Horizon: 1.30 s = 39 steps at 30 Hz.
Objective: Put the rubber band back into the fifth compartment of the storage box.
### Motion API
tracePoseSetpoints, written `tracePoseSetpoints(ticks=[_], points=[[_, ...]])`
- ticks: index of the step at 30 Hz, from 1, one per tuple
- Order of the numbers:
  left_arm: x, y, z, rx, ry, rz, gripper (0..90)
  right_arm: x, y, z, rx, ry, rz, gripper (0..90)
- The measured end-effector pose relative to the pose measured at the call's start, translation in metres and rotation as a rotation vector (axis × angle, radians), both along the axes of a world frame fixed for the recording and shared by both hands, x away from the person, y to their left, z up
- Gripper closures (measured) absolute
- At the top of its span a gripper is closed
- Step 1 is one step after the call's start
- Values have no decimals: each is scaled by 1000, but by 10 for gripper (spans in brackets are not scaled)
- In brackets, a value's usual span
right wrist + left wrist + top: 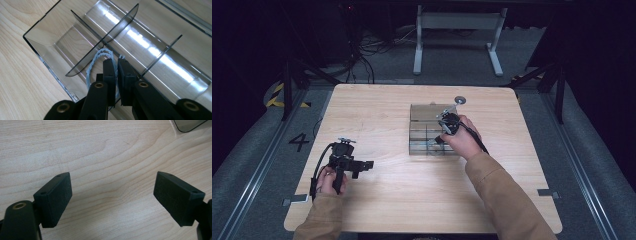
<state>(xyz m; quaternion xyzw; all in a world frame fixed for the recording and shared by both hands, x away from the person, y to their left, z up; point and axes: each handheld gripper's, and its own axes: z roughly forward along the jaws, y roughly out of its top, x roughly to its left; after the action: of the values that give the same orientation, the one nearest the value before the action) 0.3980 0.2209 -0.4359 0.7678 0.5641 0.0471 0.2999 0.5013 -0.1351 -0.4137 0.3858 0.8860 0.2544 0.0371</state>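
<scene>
Pale-blue twisted cord [100,58] hangs clamped in my right gripper [116,68] directly over the clear organizer tray [45,45] compartment; my left gripper [112,195] idles apart.

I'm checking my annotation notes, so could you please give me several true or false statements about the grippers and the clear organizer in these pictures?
1. The left gripper has its jaws wide apart over bare table. True.
2. The right gripper is open with nothing between its jaws. False: it is shut on a pale blue twisted cord.
3. The clear divided tray stands on the wooden table. True.
4. The left gripper reaches into the tray. False: it sits apart, nearer the table's left side.
</scene>
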Motion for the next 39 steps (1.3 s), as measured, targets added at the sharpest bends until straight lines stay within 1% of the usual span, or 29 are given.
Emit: tracePoseSetpoints(ticks=[2,7,9,10,11,12,13,14,15,17,23,28,37,39], points=[[0,0,0,-2,-1,0,158,0,0,-1,-4,2,6,859],[0,0,0,-2,0,-2,159,-1,3,-1,-13,-11,19,847],[0,1,0,-4,-1,1,158,-2,3,-1,-11,-34,23,792],[0,1,0,-4,-1,2,158,-2,3,0,-8,-43,22,778],[0,1,0,-4,-1,2,158,-2,2,3,0,-64,20,751],[0,1,0,-5,-1,4,158,-2,2,3,0,-64,20,751],[0,1,0,-3,1,0,159,-3,1,4,1,-74,22,731],[0,0,0,-1,0,-2,158,-4,-1,7,7,-99,21,693],[0,0,0,-1,0,-2,159,-4,-2,8,7,-108,18,684],[0,0,0,-3,-1,2,158,-4,-3,9,7,-114,17,678],[0,0,0,-3,-1,1,158,-9,-8,17,35,-127,17,670],[0,0,0,-5,0,1,158,-15,-13,27,66,-143,21,667],[0,0,1,-4,-2,0,158,-28,-27,43,102,-170,34,663],[0,0,1,-5,-2,2,158,-34,-31,48,111,-175,41,655]])
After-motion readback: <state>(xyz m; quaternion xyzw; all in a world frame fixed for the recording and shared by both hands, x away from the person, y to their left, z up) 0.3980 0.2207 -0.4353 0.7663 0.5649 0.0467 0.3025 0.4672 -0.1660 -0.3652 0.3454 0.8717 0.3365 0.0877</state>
